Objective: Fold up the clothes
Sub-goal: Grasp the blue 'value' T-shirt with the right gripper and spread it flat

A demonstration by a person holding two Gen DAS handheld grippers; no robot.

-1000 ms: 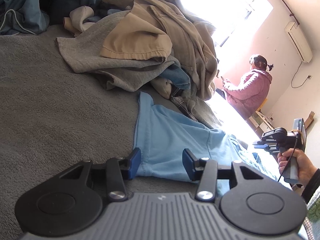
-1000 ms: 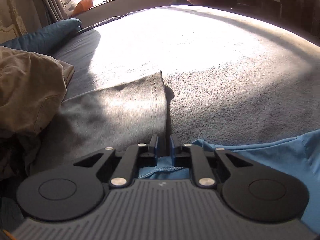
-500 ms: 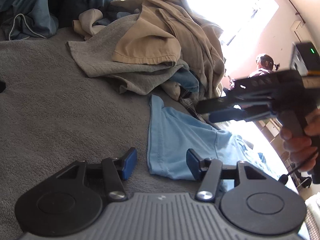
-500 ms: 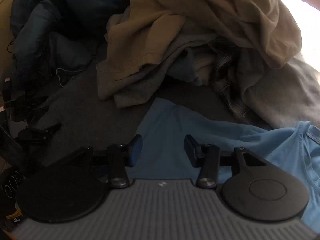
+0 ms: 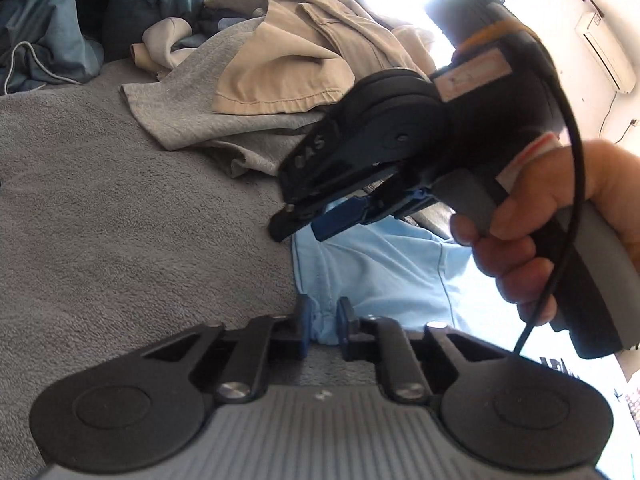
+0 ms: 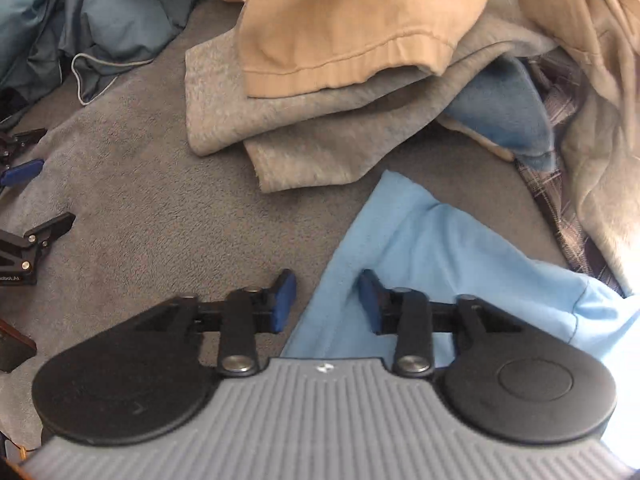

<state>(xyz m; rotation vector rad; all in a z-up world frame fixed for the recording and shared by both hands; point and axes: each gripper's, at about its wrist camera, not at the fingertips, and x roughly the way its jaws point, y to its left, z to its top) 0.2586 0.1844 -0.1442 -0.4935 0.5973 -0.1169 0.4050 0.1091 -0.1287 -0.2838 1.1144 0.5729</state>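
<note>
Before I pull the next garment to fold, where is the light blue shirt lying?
The light blue shirt lies flat on the grey blanket, just below the heap of tan and grey clothes; the left gripper pinches its near edge.

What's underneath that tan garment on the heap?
Under the tan garment lies a grey sweater, with a blue fleece and some plaid cloth poking out beside it. Anything deeper in the heap is covered.
</note>
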